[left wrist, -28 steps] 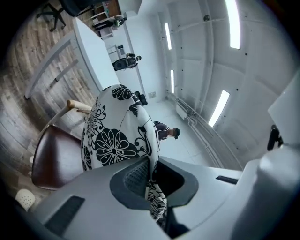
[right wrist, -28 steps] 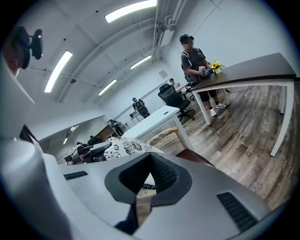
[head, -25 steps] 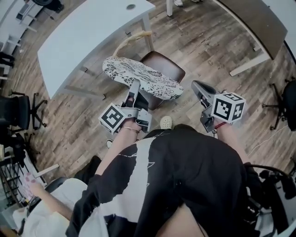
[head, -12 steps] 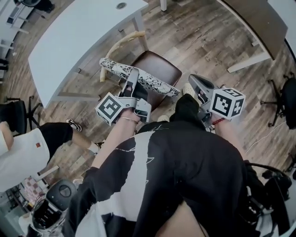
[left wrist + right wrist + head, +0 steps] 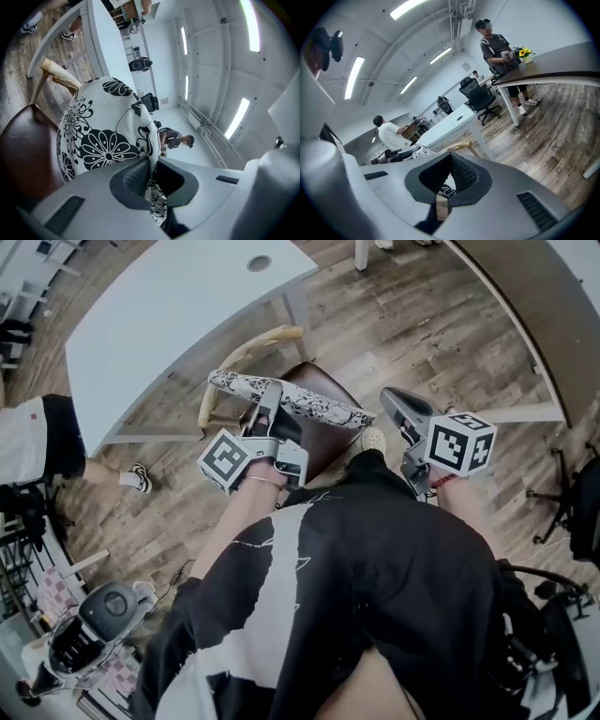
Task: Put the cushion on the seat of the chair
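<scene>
Cushion [image 5: 319, 406] clamped by its edge in left tool [image 5: 272, 392], over brown chair seat [image 5: 328, 442] (right tool [image 5: 390, 397] closed, empty, alongside).

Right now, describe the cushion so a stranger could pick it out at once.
Beside the white table stands a chair with a dark brown seat. Over that seat is the cushion, pinched in the left gripper: the only thing with black flowers on white.
</scene>
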Tool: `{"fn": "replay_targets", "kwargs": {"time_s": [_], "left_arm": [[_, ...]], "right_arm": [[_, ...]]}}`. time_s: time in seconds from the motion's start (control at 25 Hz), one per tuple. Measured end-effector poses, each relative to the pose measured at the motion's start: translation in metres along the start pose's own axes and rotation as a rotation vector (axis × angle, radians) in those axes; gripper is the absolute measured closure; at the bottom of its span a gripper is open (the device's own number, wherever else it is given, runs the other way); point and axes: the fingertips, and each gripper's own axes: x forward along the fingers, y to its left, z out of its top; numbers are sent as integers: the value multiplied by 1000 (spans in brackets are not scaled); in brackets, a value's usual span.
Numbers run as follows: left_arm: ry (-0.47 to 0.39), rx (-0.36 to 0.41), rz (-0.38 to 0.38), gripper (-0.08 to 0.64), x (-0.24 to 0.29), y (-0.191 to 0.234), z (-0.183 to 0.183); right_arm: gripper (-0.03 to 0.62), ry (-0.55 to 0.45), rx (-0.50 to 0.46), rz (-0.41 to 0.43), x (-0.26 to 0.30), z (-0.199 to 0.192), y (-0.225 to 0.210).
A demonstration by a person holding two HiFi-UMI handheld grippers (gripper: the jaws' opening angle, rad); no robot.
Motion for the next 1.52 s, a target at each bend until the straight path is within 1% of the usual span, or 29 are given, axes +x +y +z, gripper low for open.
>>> {"fn": "replay_targets", "kwargs": {"time_s": [0.2,0.32,0.44,0.52,0.6,0.68,0.8,0.96,1.08,1.28,1.52], "left_arm": [[-105,-30,54,534,60,13,4],[-159,-46,73,534,92,19,1],[-188,-48,82,534,97,17,2],[-190,-25,96,534,101,20,-2],[-194,0,149,534,106,34,-9],[-208,2,202,534,107,52,-13],[-226,-6,282,534,96,80,-14],[-241,-17,328,534,80,105,-17],[-246,-28,348,534,72,119,-22],[-215,-45,355,534,55,137,-38],[-185,-22,398,534,33,161,-52]], "right_arm": [[577,65,-30,46,20,54,-49],[577,130,-41,87,33,73,-77],[577,167,-77,115,40,91,-78],[577,176,-96,133,45,105,-82],[577,188,-108,150,50,117,-92],[577,208,-114,162,57,123,-102],[577,240,-118,174,66,123,-107],[577,265,-135,182,74,118,-108],[577,297,-142,195,80,110,-108],[577,325,-170,214,87,95,-96],[577,352,-211,230,94,81,-79]]}}
